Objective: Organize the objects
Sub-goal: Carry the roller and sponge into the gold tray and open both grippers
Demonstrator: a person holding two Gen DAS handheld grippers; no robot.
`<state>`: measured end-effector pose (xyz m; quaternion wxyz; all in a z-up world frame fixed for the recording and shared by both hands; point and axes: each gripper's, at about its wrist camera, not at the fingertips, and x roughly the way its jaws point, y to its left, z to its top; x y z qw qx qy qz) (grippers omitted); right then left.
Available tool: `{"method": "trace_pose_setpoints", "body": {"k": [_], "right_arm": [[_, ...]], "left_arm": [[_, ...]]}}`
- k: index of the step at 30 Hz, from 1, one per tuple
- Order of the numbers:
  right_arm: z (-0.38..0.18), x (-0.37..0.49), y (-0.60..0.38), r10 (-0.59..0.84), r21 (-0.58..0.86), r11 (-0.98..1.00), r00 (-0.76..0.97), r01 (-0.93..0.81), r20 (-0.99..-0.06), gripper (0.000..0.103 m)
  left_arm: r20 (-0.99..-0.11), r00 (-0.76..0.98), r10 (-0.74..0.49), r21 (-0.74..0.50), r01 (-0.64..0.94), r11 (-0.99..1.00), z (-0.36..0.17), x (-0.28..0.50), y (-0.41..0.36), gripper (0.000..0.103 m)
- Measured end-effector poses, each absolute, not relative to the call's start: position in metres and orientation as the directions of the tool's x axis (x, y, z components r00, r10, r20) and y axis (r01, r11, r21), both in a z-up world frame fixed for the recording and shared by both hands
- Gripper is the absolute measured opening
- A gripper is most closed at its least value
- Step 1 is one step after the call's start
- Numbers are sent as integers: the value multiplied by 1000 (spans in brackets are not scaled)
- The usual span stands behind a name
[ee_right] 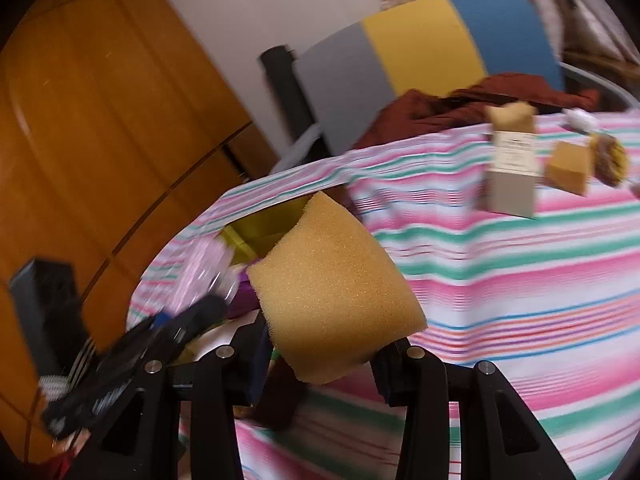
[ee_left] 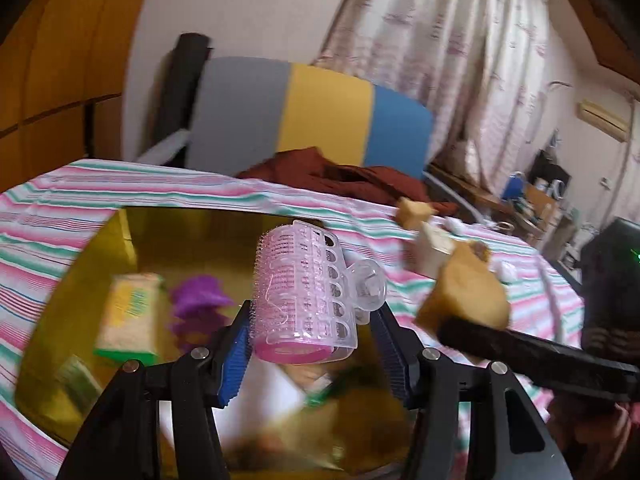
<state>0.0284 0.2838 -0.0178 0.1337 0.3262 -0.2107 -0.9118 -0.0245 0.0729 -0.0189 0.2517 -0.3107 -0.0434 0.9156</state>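
Observation:
My left gripper (ee_left: 312,344) is shut on a pink hair roller (ee_left: 306,300) with a clear clip and holds it above the yellow box (ee_left: 168,232). In the box lie a yellow-green sponge pack (ee_left: 128,316), a purple item (ee_left: 198,304) and other blurred things. My right gripper (ee_right: 324,356) is shut on a yellow sponge (ee_right: 332,292), held above the striped cloth beside the box (ee_right: 264,224). The sponge also shows in the left wrist view (ee_left: 468,292), and the roller shows blurred in the right wrist view (ee_right: 204,276).
The table is covered by a pink, green and white striped cloth (ee_right: 520,280). On it stand a beige carton (ee_right: 512,168), sponge blocks (ee_right: 568,168) and a brush (ee_right: 610,158). A dark red garment (ee_left: 340,176) and a grey-yellow-blue chair back (ee_left: 312,112) lie behind.

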Motion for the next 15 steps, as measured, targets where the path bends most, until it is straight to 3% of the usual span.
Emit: {"method": "trace_pose_setpoints", "body": {"k": [8,11,13,15], "right_arm": [[-12,-30,231,-427,448,-879,-696,167,-577,43],[-14,-65,222,-390,415,-899,-694,142,-606,49],[-19,-87,222,-367,410,-905,-690,110,-624,76],[-19,-94,227,-344,414,-907,-701,76,-625,79]], "left_arm": [[-614,-659,434,-254,-355,-900,-23,-89,46,58],[-640,-653,406,-238,-334,-912,-23,-109,41,58],[-646,-646,407,-252,-323,-912,-24,-121,39,58],[-659,-636,402,-250,-320,-914,-26,-129,39,58]]}}
